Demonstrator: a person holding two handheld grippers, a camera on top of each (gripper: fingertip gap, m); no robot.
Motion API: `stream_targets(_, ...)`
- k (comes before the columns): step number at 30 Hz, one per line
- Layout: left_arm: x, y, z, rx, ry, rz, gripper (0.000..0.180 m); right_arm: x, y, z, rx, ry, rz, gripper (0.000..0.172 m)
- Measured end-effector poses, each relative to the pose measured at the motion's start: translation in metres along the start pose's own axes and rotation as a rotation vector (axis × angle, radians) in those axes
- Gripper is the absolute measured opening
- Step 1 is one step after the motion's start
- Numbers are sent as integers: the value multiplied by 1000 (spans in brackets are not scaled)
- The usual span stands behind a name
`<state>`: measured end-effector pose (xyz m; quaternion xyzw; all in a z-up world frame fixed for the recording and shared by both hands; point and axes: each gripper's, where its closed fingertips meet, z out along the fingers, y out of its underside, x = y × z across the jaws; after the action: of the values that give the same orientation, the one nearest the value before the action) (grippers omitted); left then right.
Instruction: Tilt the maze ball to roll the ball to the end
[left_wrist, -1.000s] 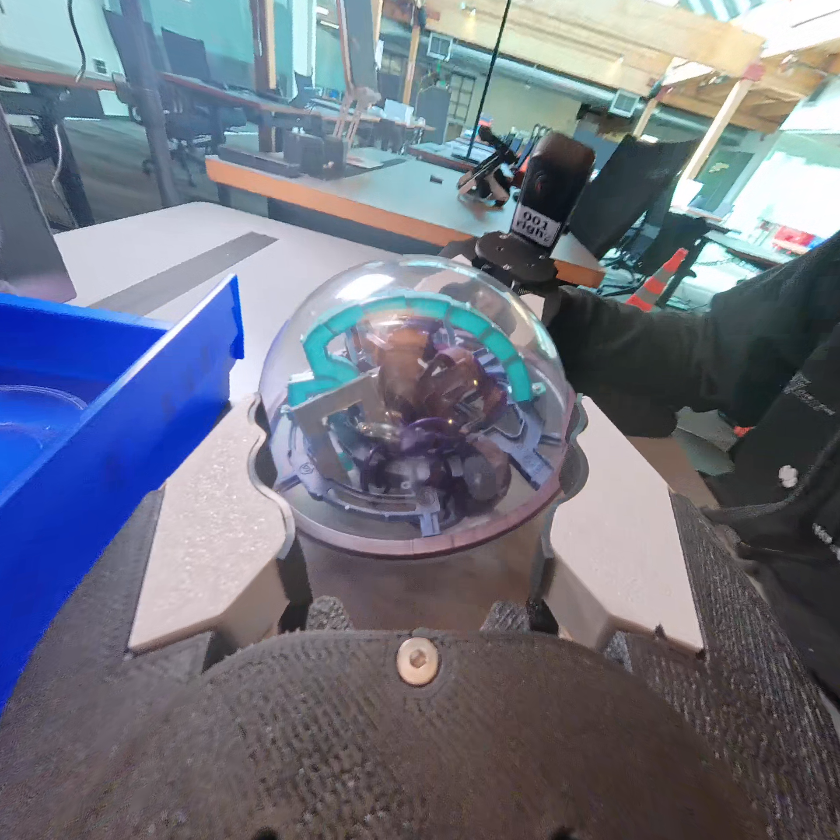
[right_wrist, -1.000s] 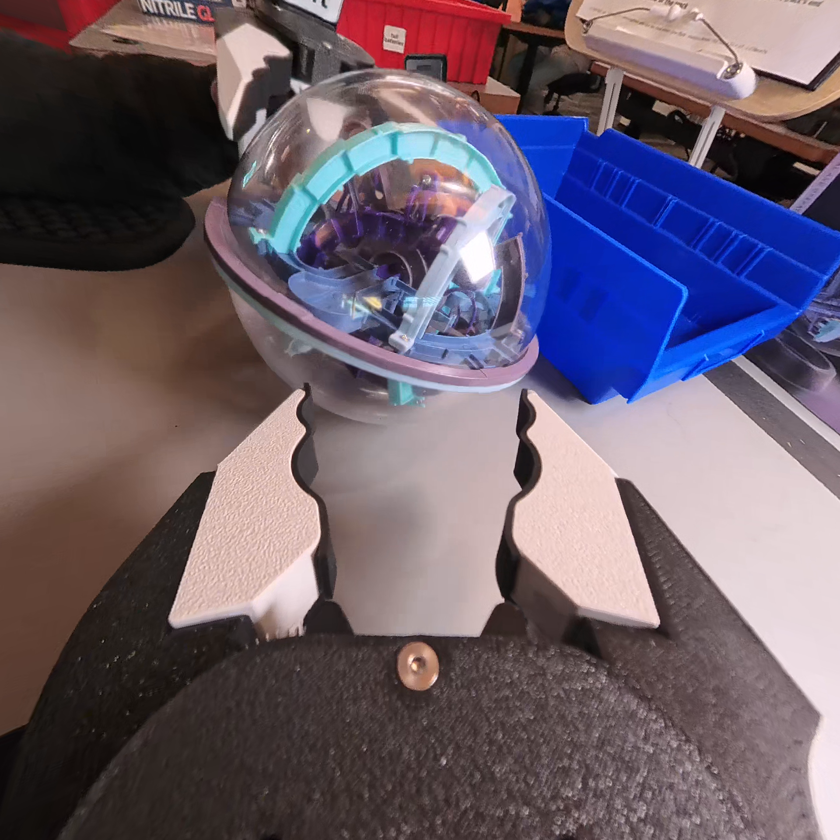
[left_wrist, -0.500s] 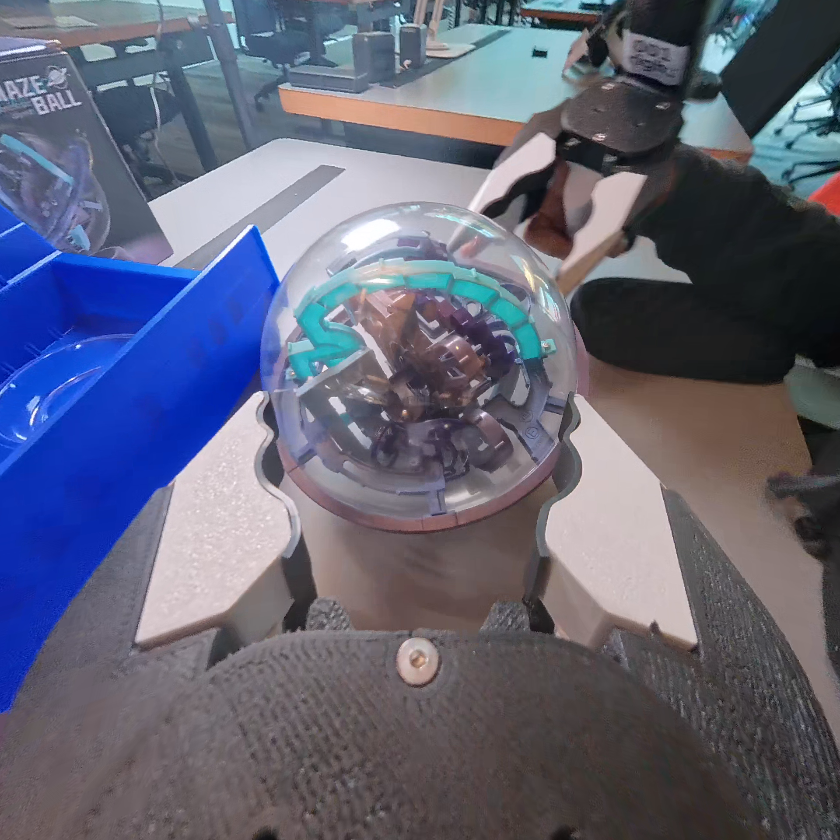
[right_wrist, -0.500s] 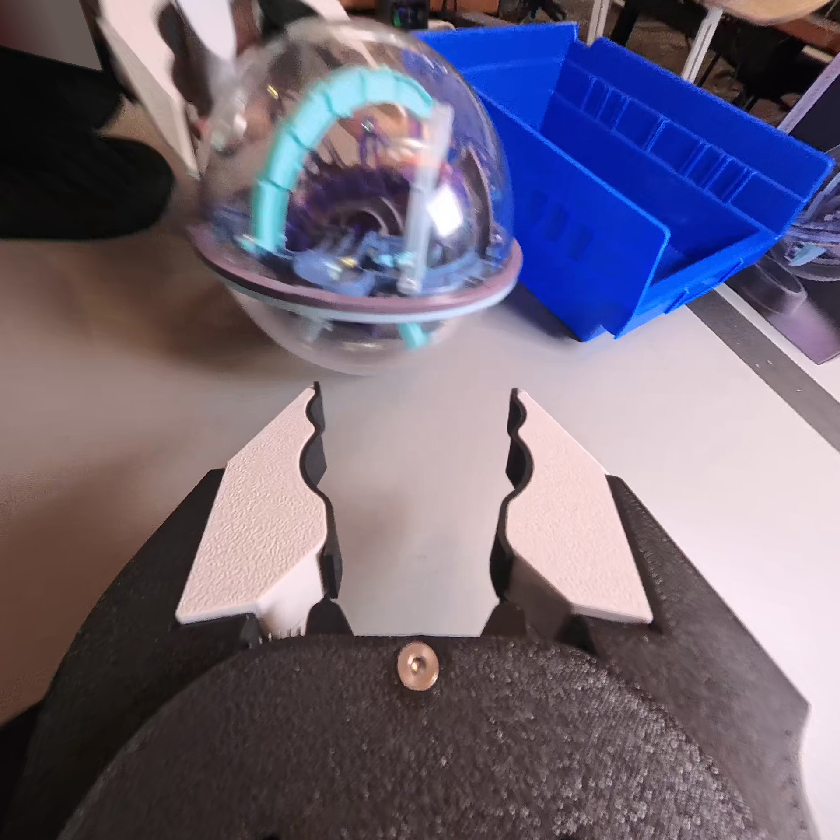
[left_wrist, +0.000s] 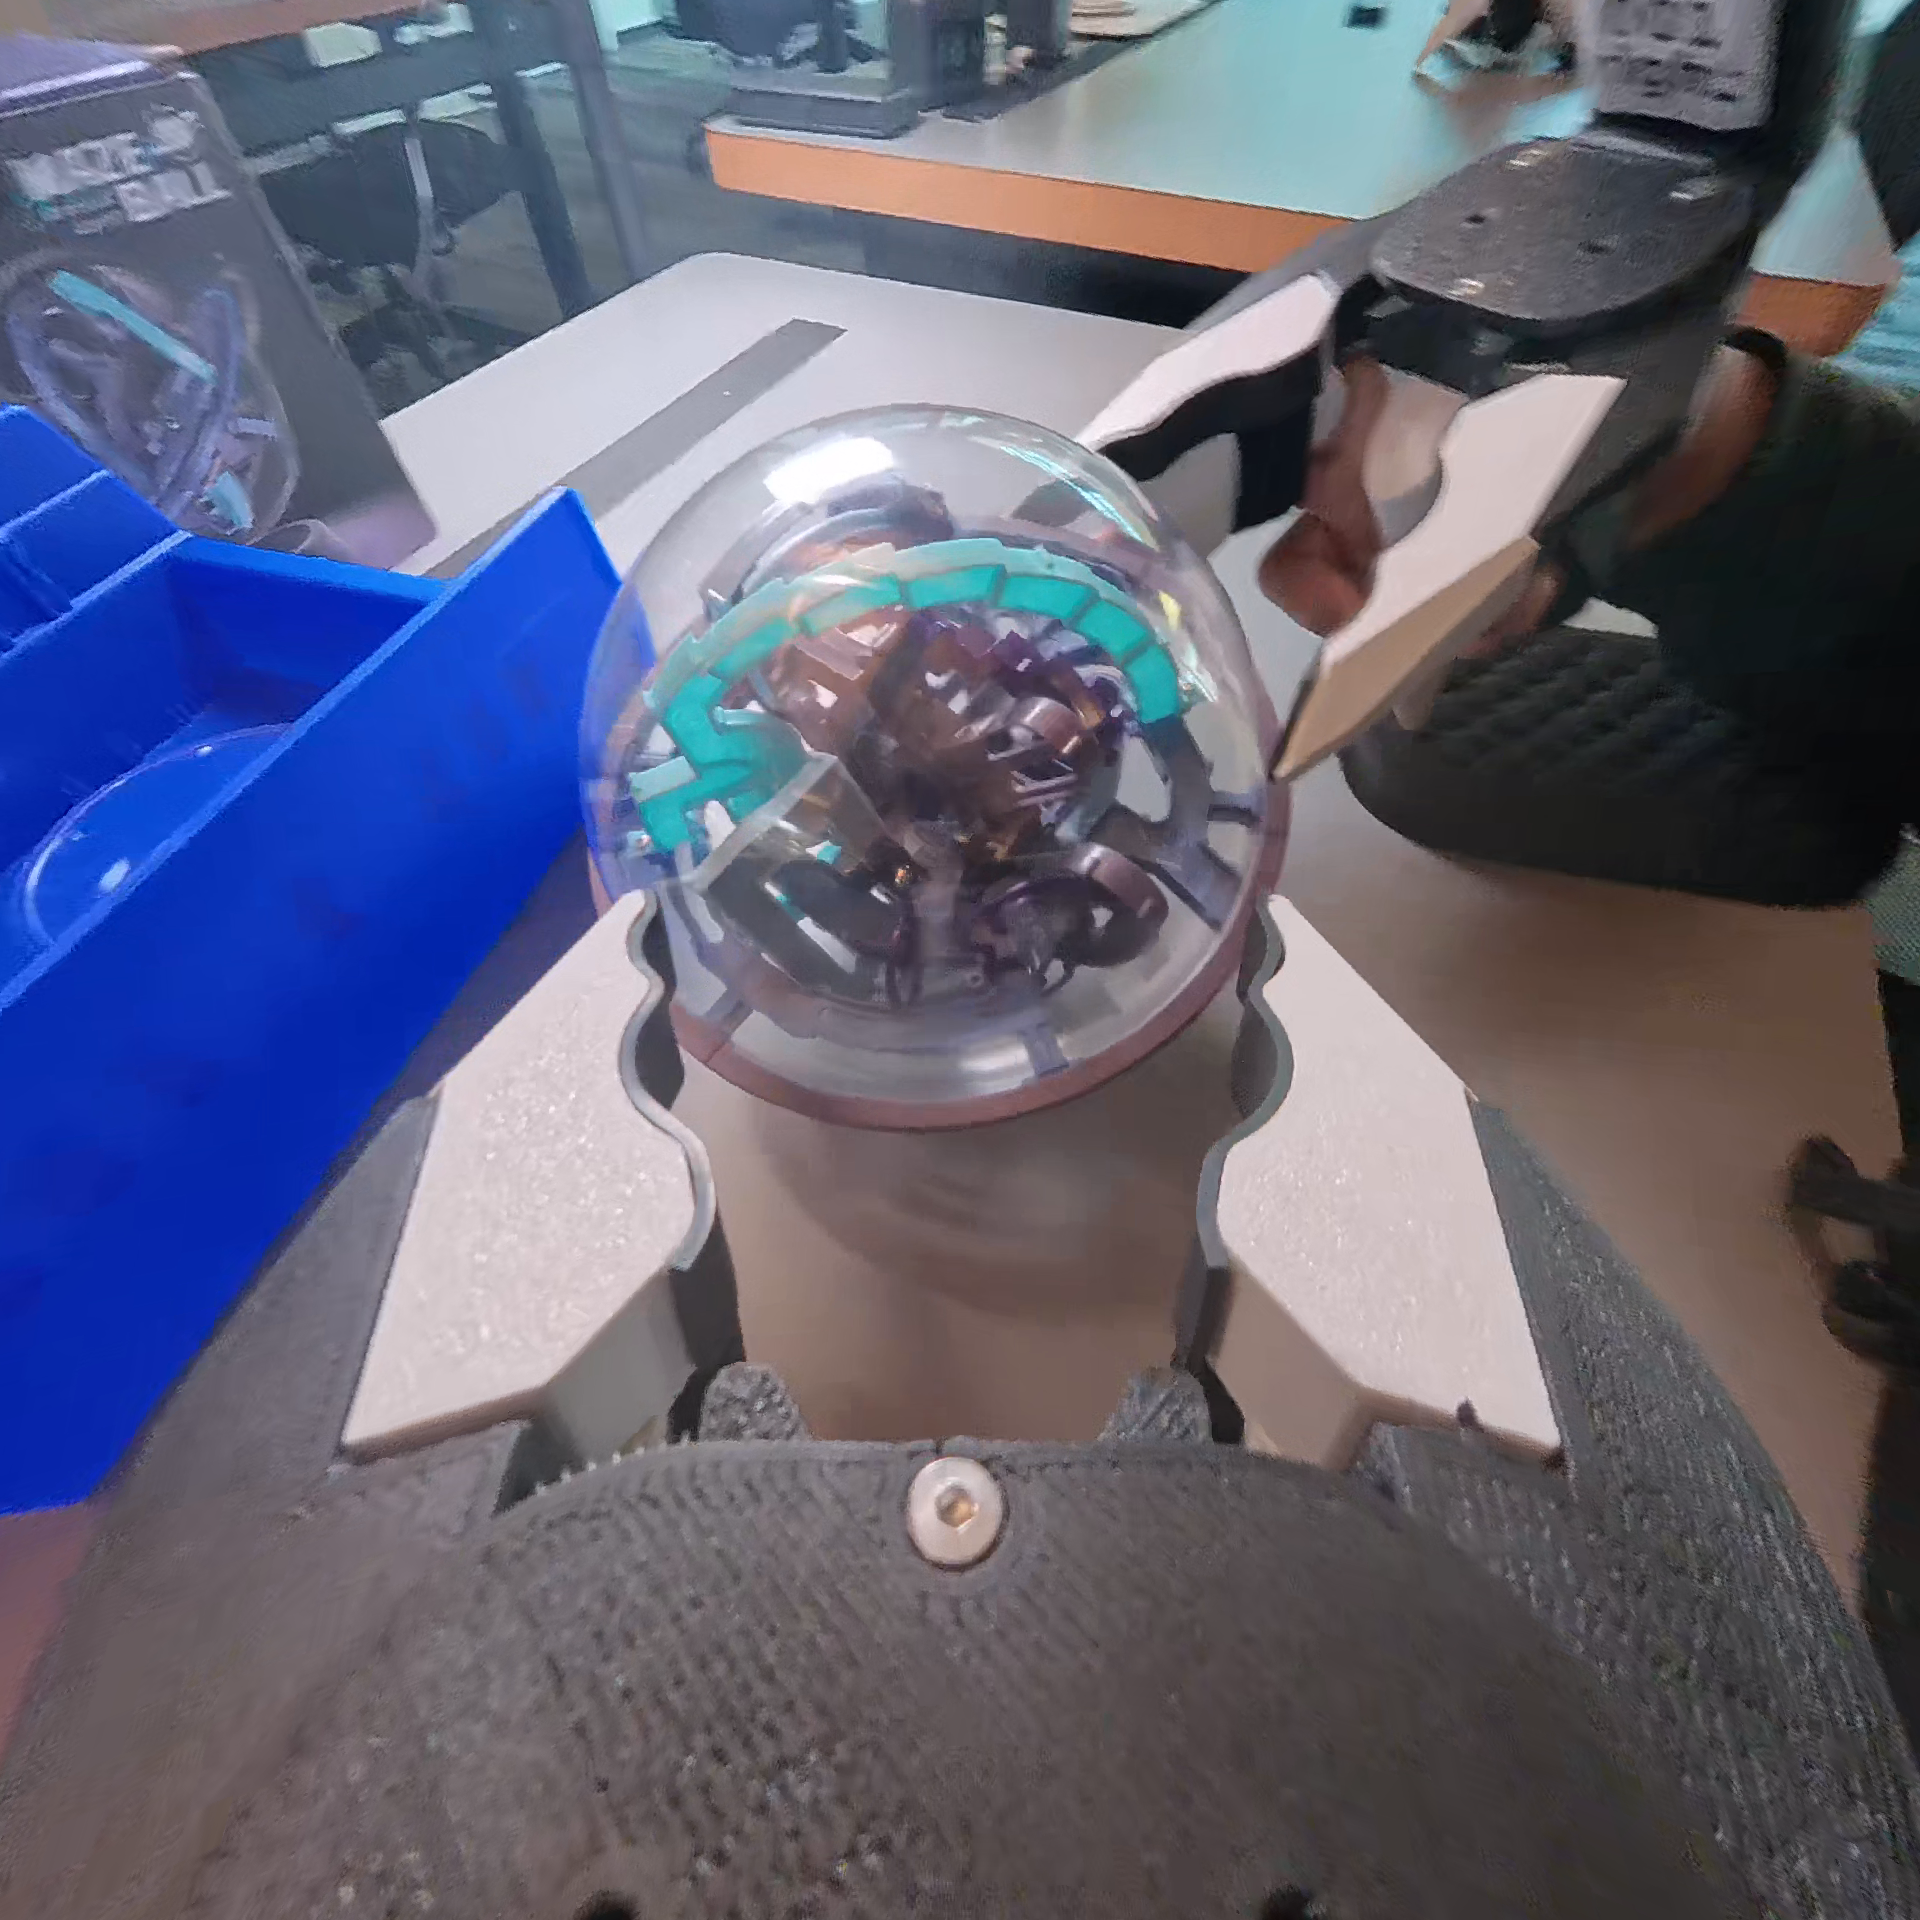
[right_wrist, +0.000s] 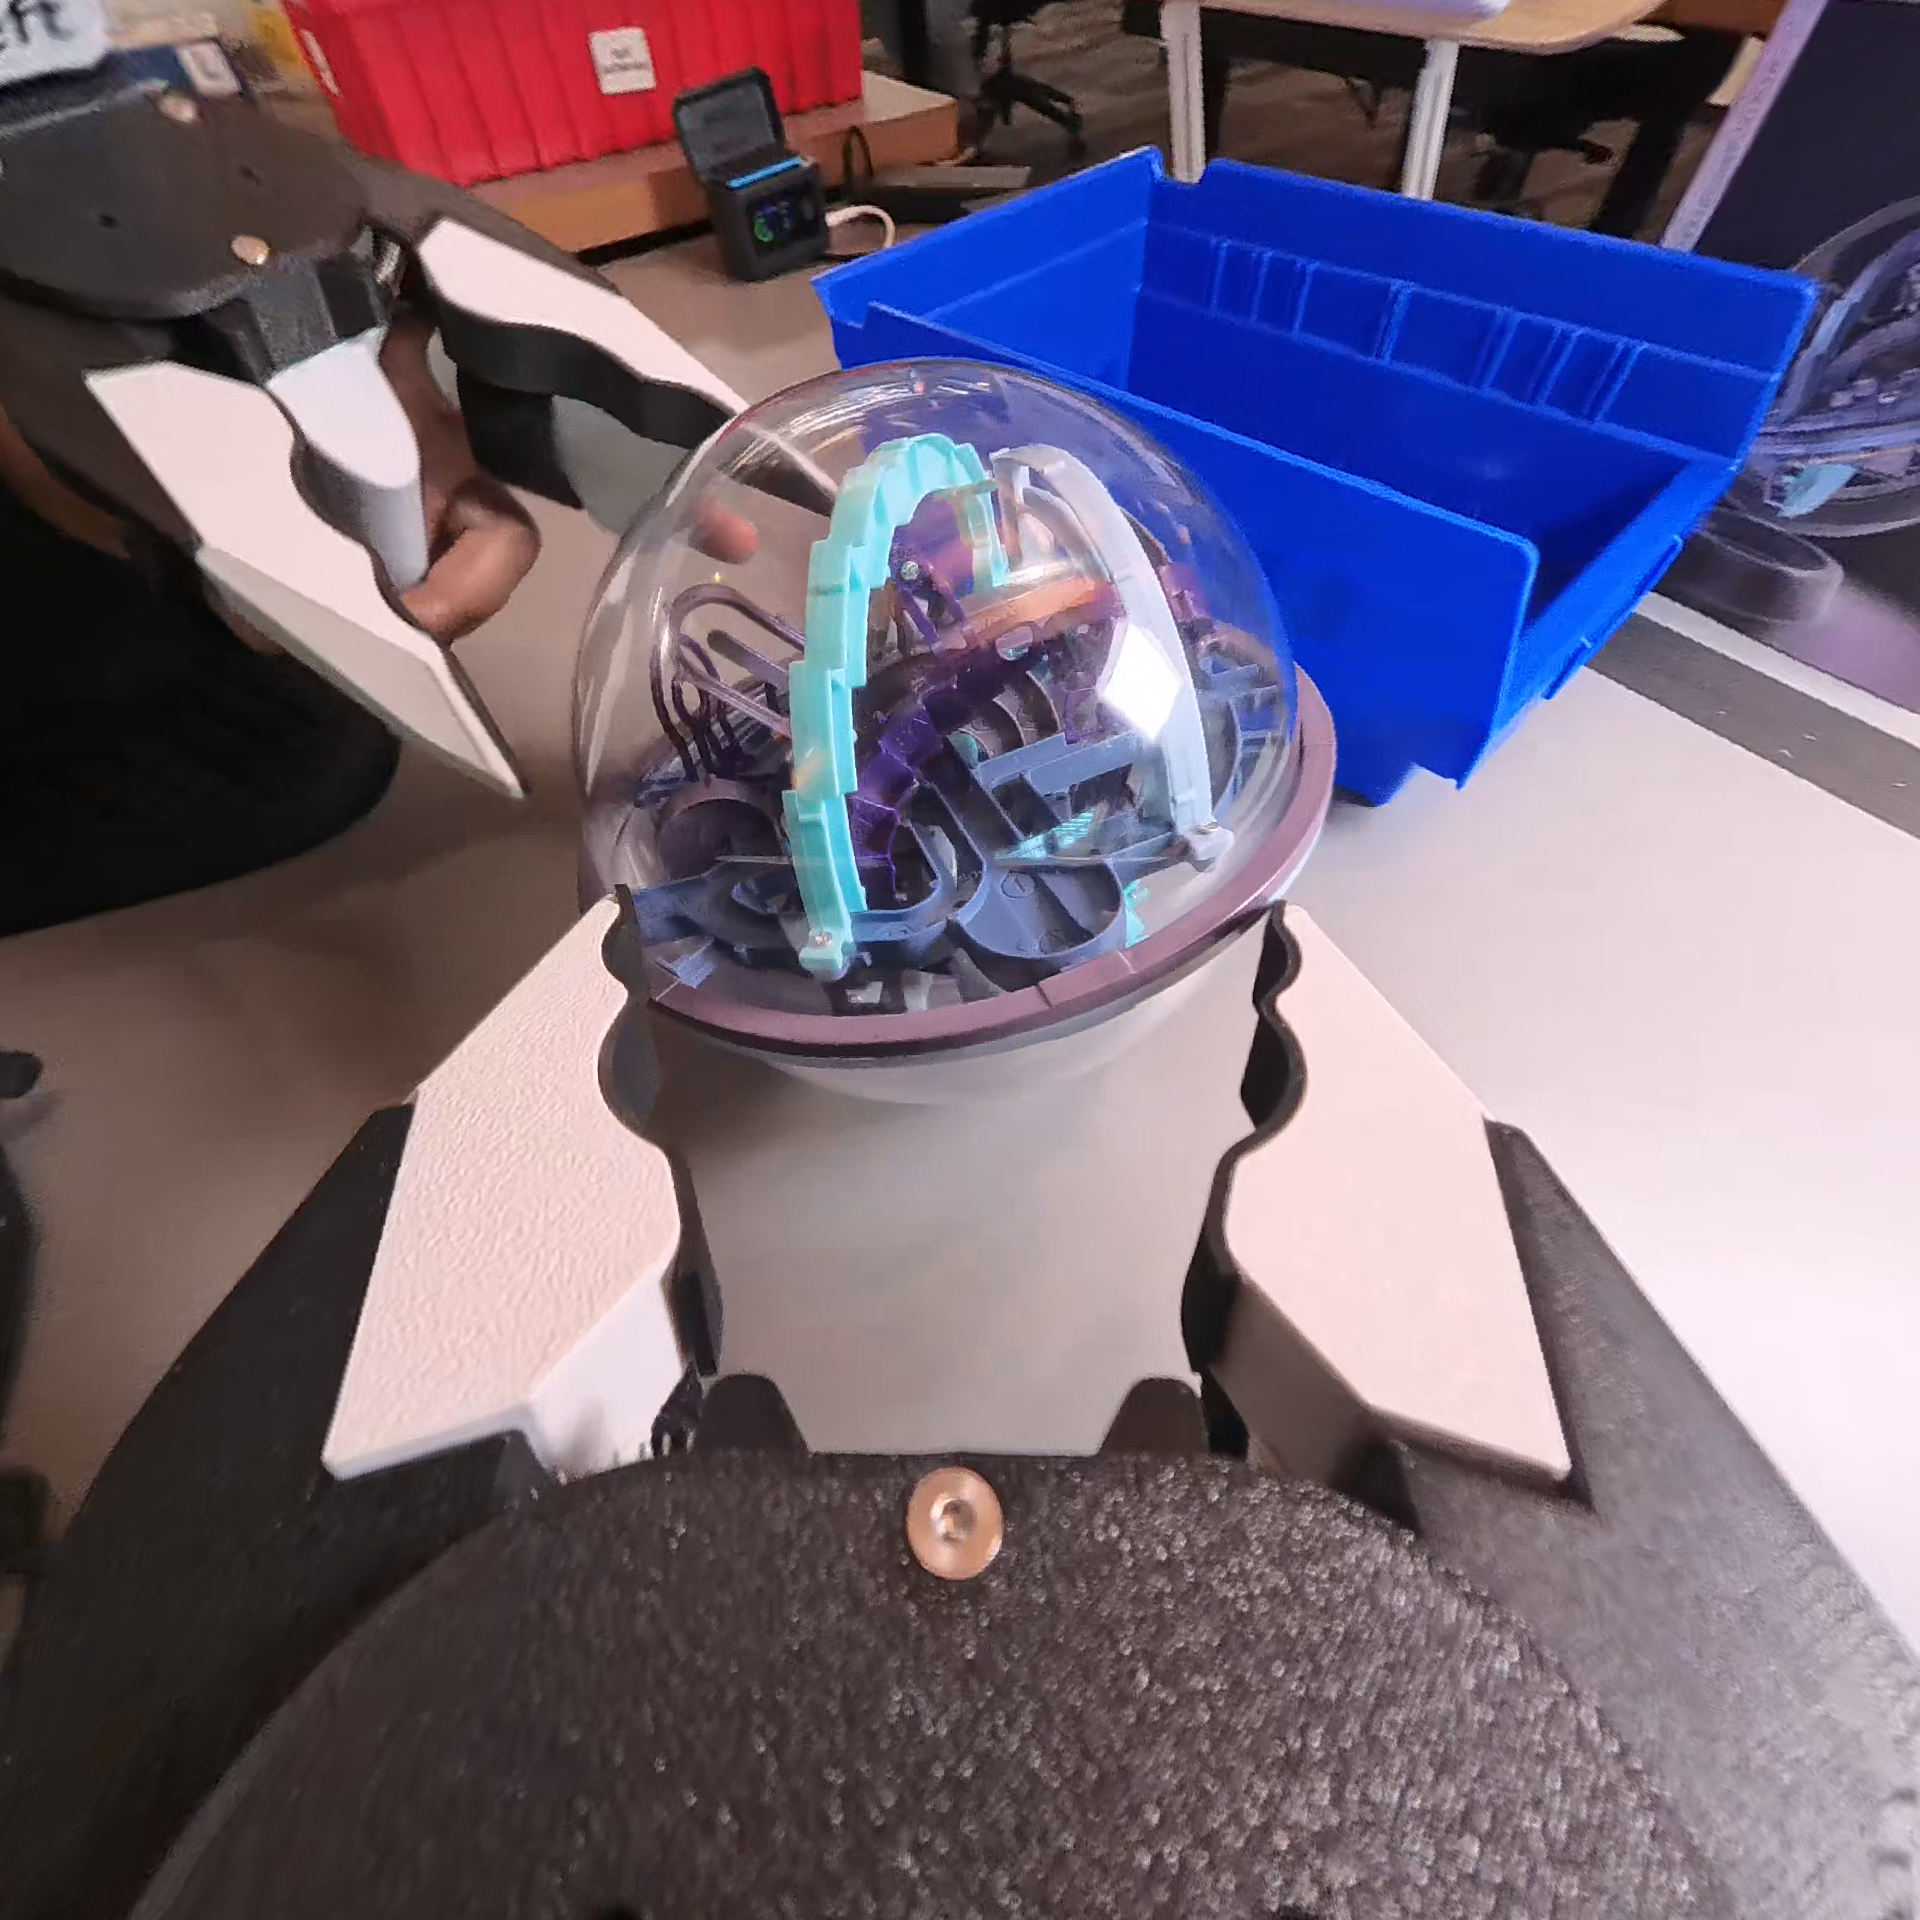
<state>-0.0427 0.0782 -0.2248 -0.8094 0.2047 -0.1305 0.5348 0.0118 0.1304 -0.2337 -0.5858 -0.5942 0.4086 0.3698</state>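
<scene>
The left tongs (left_wrist: 951, 935) stood spread wide, their pale, grainy fingers with dark wavy inner pads flanking the maze ball (left_wrist: 925, 748) at 9 and 3 o'clock. Both pads lay against its sides, though whether they pressed hard enough to grip could not be told. The right tongs (right_wrist: 940, 925), of the same build with a rough black body and one round screw head, were likewise wide apart. Their tips sat at the ball's dark purple equator band on both sides, and firm contact could not be judged there either. In each wrist view the other tongs reached in from the far side, one finger passing behind the dome and the other ending just beside the band. The ball rested low over the smooth beige tabletop (right_wrist: 1558, 987), at 12 o'clock from both tongs. It was a clear, glossy sphere. Inside ran a notched teal arch, a white arch, purple steps and slate-blue curved tracks. Just beside the ball stood a blue bin (right_wrist: 1403, 416) of hard plastic with ribbed inner walls, at 1 o'clock from the right tongs and 9 o'clock from the left. Bare fingertips (right_wrist: 468, 561) and a dark knitted sleeve (left_wrist: 1662, 748) showed behind the far tongs. Farther off were a dark printed box (left_wrist: 156, 312) at 10 o'clock and a ribbed red crate (right_wrist: 571, 73) at 11 o'clock.
</scene>
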Motion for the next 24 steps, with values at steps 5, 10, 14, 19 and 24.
stream_targets(5,-4,-25,-24,114,181,37,122,4,-3,-1,27,-154,-92,108)
stream_targets(10,-18,-24,-8,187,346,112,137,14,-10,5,34,-337,-38,99)
stream_targets(14,-30,-17,14,183,385,95,140,29,-25,14,115,-426,78,87)
stream_targets(19,-47,-10,22,166,294,59,130,41,-27,18,189,-397,164,84)
stream_targets(24,-53,-12,24,190,261,-58,128,40,-22,7,205,-390,156,94)
